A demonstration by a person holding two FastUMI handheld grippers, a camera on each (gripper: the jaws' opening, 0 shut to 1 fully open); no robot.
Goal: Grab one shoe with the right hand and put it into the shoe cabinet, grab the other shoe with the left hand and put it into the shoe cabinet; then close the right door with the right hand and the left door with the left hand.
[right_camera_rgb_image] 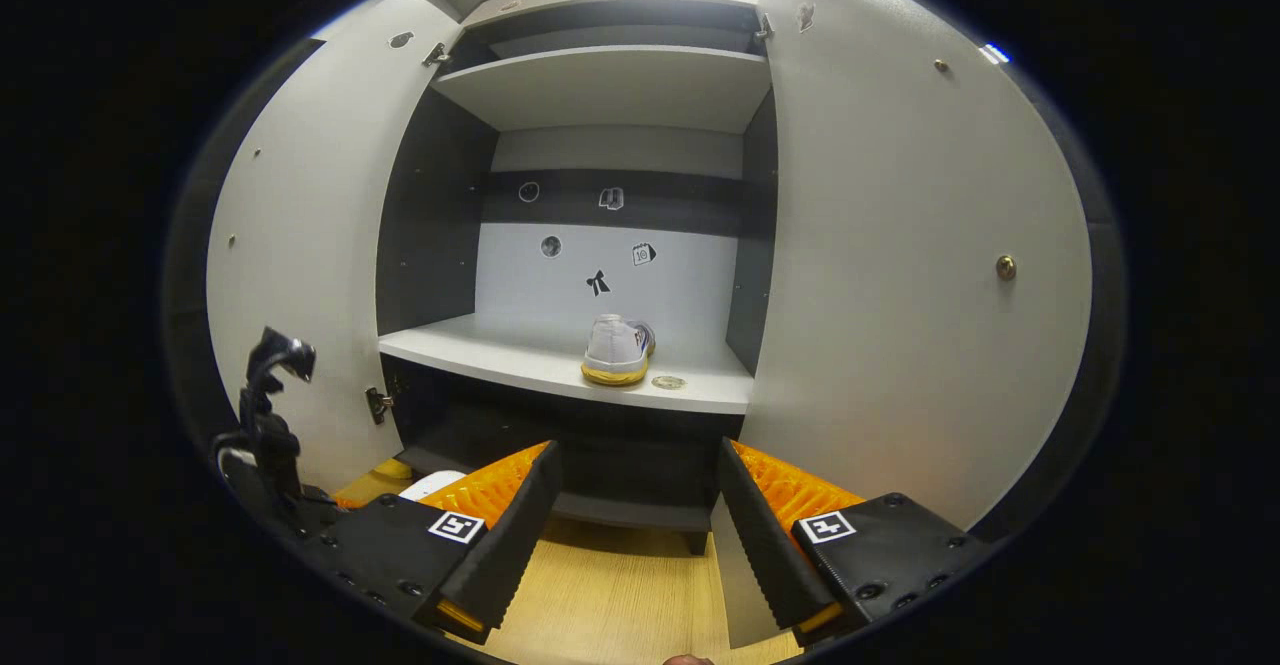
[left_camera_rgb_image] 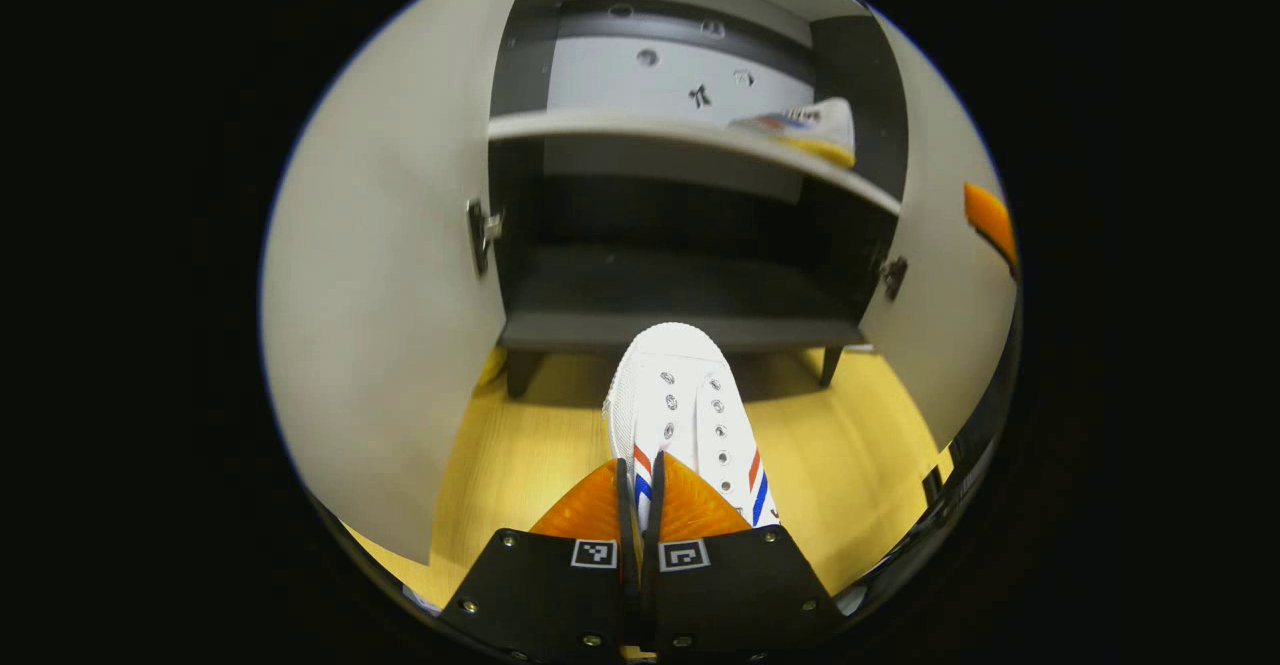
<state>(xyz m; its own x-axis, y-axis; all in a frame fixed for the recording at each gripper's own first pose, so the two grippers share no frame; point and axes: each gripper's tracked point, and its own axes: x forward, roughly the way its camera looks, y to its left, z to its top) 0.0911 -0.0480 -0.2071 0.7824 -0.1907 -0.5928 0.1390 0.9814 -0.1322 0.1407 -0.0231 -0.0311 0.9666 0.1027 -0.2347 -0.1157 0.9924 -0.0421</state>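
Note:
My left gripper [left_camera_rgb_image: 640,465] is shut on a white shoe [left_camera_rgb_image: 690,405] with red and blue stripes, pinching its side near the heel. The toe points at the lower compartment [left_camera_rgb_image: 680,285] of the open shoe cabinet, just in front of its bottom edge. The other white shoe [left_camera_rgb_image: 805,128] with a yellow sole lies on the cabinet's middle shelf [left_camera_rgb_image: 600,127], toward the right. In the right gripper view that shoe [right_camera_rgb_image: 618,350] shows heel-first on the shelf [right_camera_rgb_image: 500,350]. My right gripper [right_camera_rgb_image: 637,455] is open and holds nothing, a little back from the cabinet.
Both cabinet doors stand wide open: the left door [left_camera_rgb_image: 380,295] and the right door [left_camera_rgb_image: 950,295], the latter with a small knob [right_camera_rgb_image: 1006,267]. A higher shelf [right_camera_rgb_image: 610,85] is bare. The floor [left_camera_rgb_image: 860,445] is yellow wood. The left gripper's body [right_camera_rgb_image: 265,425] rises at the lower left.

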